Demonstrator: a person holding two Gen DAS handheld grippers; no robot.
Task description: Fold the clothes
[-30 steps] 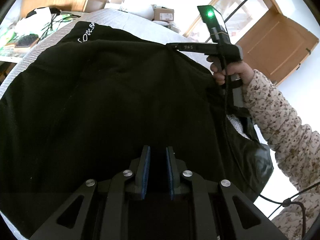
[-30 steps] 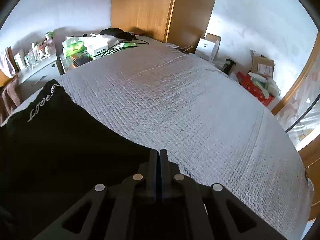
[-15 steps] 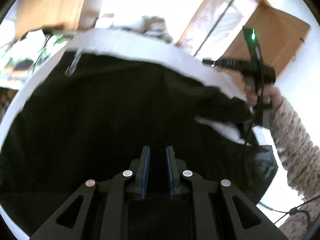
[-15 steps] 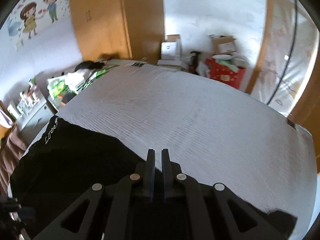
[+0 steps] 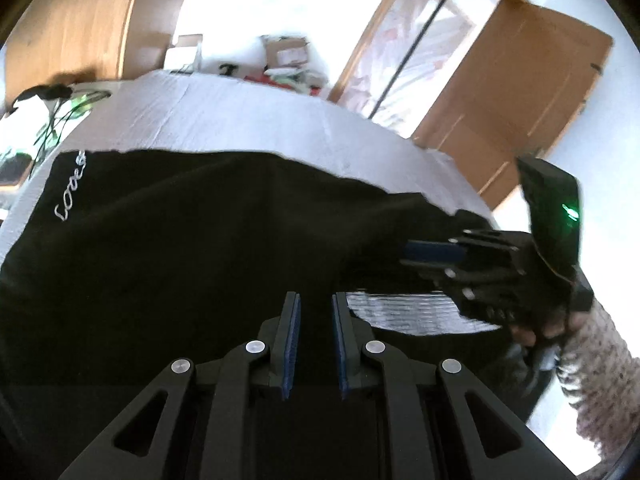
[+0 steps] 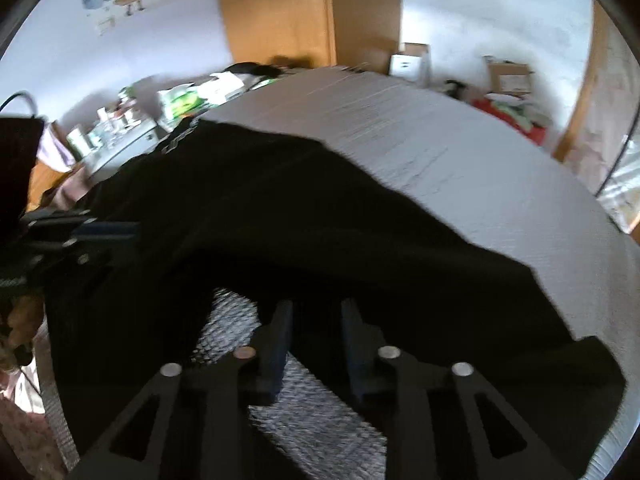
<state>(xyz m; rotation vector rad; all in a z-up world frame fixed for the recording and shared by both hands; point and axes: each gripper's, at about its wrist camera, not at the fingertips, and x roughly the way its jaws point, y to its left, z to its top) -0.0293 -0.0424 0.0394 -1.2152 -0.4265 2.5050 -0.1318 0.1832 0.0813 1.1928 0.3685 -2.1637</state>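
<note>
A black garment (image 5: pixel 192 248) with white script lettering (image 5: pixel 70 192) lies spread over the grey quilted bed (image 5: pixel 248 116). It also shows in the right wrist view (image 6: pixel 320 216). My left gripper (image 5: pixel 314 308) is open with a narrow gap, low over the garment's near part; nothing shows between its pads. My right gripper (image 6: pixel 316 316) is open and empty above the garment's near edge, where a patch of bed cover (image 6: pixel 228 320) shows. The right gripper also appears at the right of the left wrist view (image 5: pixel 436 252), and the left gripper at the left of the right wrist view (image 6: pixel 108 232).
A cluttered bedside table (image 6: pixel 132 128) stands at the bed's left. Cardboard boxes (image 6: pixel 508 76) and a red bin (image 6: pixel 508 116) sit past the far side. A wooden wardrobe (image 6: pixel 280 12) and door (image 5: pixel 508 104) stand behind. The bed's edge (image 6: pixel 616 412) is close on the right.
My right gripper has opened and let go of the garment's edge, then dropped low and nearer. The lifted fabric has fallen back onto the bed. My left gripper's gap is unchanged.
</note>
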